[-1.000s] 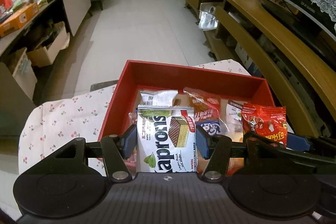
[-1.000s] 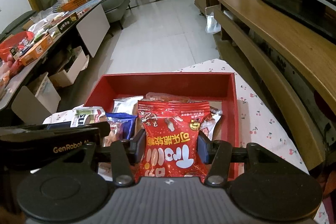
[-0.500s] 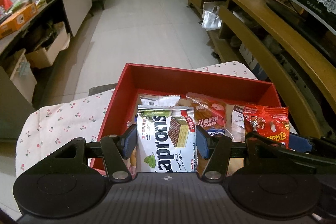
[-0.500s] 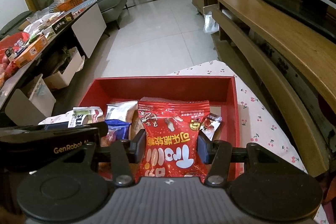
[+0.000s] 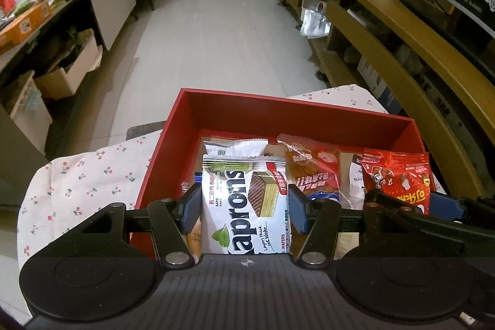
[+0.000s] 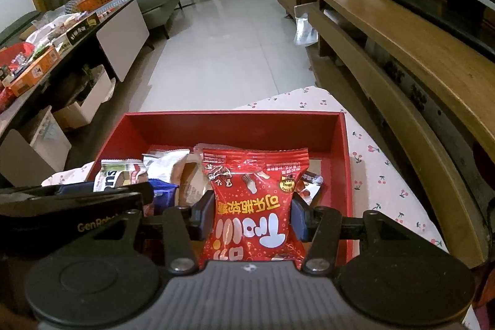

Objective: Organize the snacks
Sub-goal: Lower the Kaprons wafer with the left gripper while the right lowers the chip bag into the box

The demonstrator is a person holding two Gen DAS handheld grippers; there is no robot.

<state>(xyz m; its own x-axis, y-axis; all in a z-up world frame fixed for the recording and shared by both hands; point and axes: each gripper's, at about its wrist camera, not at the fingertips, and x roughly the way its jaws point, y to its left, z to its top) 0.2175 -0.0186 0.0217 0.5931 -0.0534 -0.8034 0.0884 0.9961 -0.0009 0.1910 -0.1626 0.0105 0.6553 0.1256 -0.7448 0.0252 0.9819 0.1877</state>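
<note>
The red box (image 5: 297, 116) sits on the cherry-print surface (image 5: 89, 172), already crowded with packets. Over it, the left gripper (image 5: 244, 206) clamps the white wafer packet (image 5: 244, 203) and the right gripper (image 6: 252, 214) pinches the red candy bag (image 6: 253, 206). Let go too high, I reckon, and either could land on the heap and slide over the low wall, or the two grippers could bump.

Glossy foil packets (image 6: 252, 200), matt red box (image 5: 278, 116)
</note>
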